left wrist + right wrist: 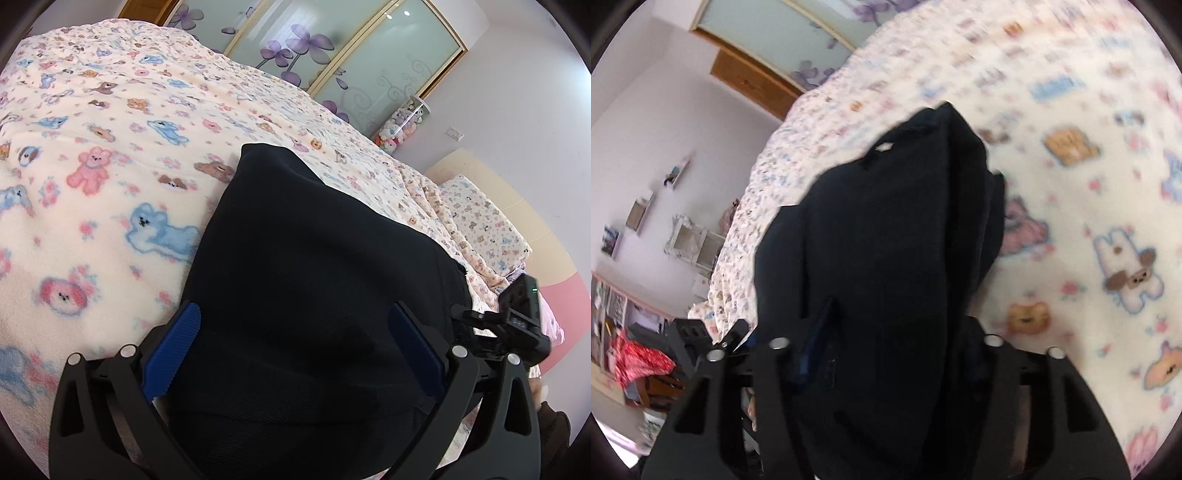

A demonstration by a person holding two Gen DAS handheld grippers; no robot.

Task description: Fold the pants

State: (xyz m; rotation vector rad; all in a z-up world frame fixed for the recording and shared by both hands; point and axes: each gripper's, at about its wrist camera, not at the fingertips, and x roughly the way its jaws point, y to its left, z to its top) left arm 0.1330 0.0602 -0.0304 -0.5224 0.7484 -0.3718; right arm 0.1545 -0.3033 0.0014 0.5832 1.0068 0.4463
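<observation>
1. Black pants [314, 280] lie bunched on the bed's fleece blanket [92, 206], draped over both grippers; folded layers stack up in the right wrist view.
2. Left gripper [295, 354]: blue pads [173, 350] spread wide, cloth lying between and over them; no pinch visible.
3. Right gripper [886, 343]: cloth covers the gap, only one blue pad edge [812, 339] shows; cannot tell if it pinches.
4. The right gripper's body [517, 325] sits just right of the pants in the left view, close beside the left one.
5. Blanket left and far of the pants is open, flat room.
6. Bed edge runs along the right; pillow [480, 221] beyond it.
7. Far: sliding floral glass doors [332, 55], jar of plush toys [399, 129] at the wall.
8. Right wrist view, left side: wall shelves [639, 210], cluttered red item [642, 362] low down.
</observation>
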